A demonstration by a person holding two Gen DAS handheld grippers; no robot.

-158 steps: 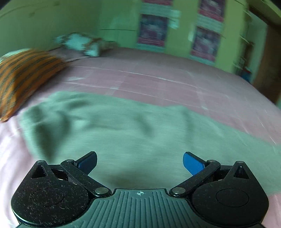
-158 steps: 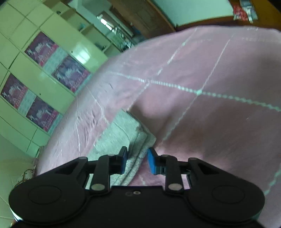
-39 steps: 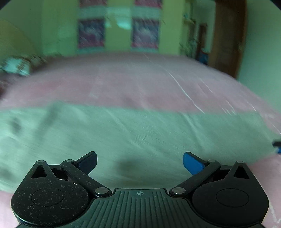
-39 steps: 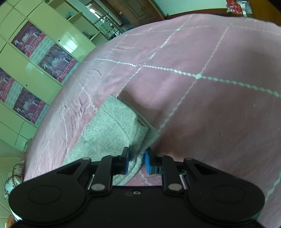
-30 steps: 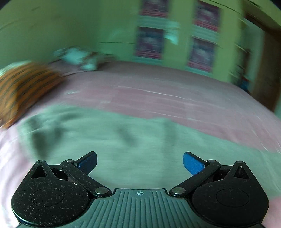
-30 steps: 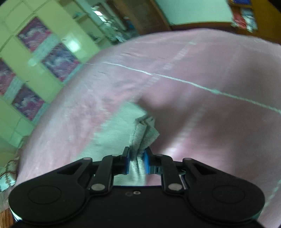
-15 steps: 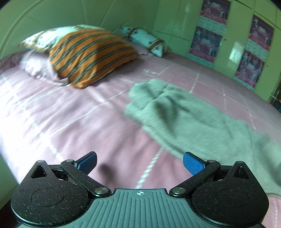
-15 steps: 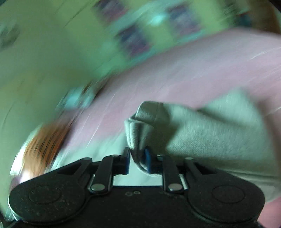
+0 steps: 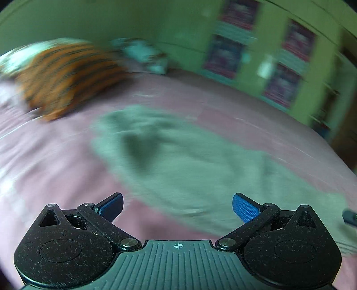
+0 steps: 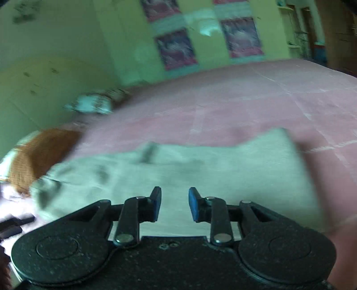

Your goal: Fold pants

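The grey pants (image 10: 178,176) are found laid across the pink bedsheet (image 10: 256,100), folded into a broad band that runs from the left, near the orange striped pillow (image 10: 42,151), to the right. In the right wrist view the right gripper (image 10: 174,204) is held over the near edge of the pants; its jaws have just been opening and are now parted by a narrow gap, and no cloth is pinched between the blue pads (image 10: 194,205). The pants are thus released and rest on the sheet.

In the left wrist view (heavily blurred) the left gripper (image 9: 177,206) is seen with its jaws spread wide and nothing between them. The pants (image 9: 178,160) lie ahead of it and stretch toward the right, with bare sheet (image 9: 44,160) to the left. The orange pillow (image 9: 67,75) and a small pale pillow (image 9: 145,55) are noted at the far left, before the green wall (image 9: 111,20).
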